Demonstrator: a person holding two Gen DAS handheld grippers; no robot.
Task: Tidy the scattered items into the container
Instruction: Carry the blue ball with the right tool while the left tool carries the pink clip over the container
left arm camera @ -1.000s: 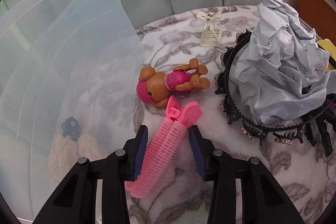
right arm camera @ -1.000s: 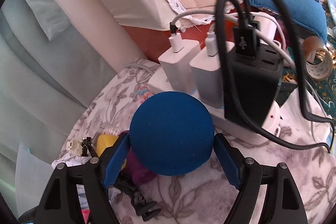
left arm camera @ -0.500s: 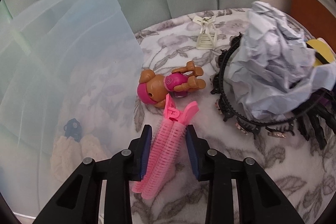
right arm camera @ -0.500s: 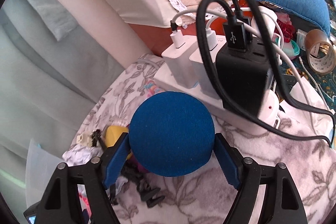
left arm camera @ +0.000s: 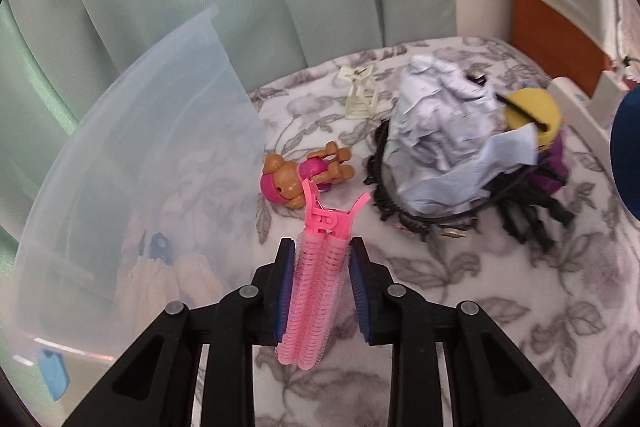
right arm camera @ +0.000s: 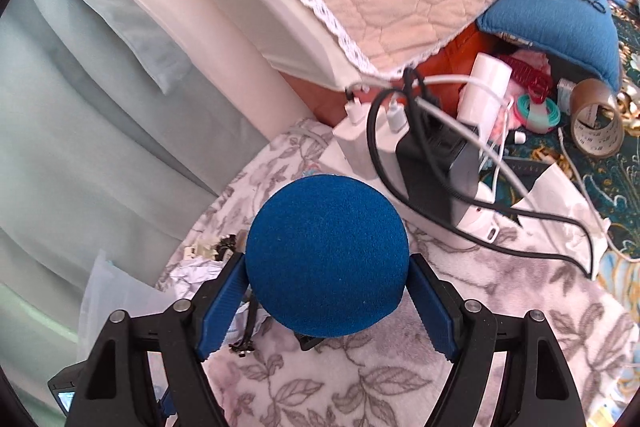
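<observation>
a power strip (right arm camera: 476, 223) with chargers lies by a tape roll (right arm camera: 596, 119) and blue cushion (right arm camera: 560, 11).

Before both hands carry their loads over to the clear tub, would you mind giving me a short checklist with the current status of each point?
1. Left gripper grips the pink hair curler: ok; its jaws are closing with the curler between the pads.
2. Curler sits straight in the jaws: ok, it lies lengthwise along the fingers.
3. Right gripper holds the blue ball: ok, a pad on each side.
4. Clear tub open to receive items: ok, no lid on it.
5. Toy dog clear of the curler: cannot tell, they overlap in the left wrist view.
6. Room left inside the tub: ok.
</observation>
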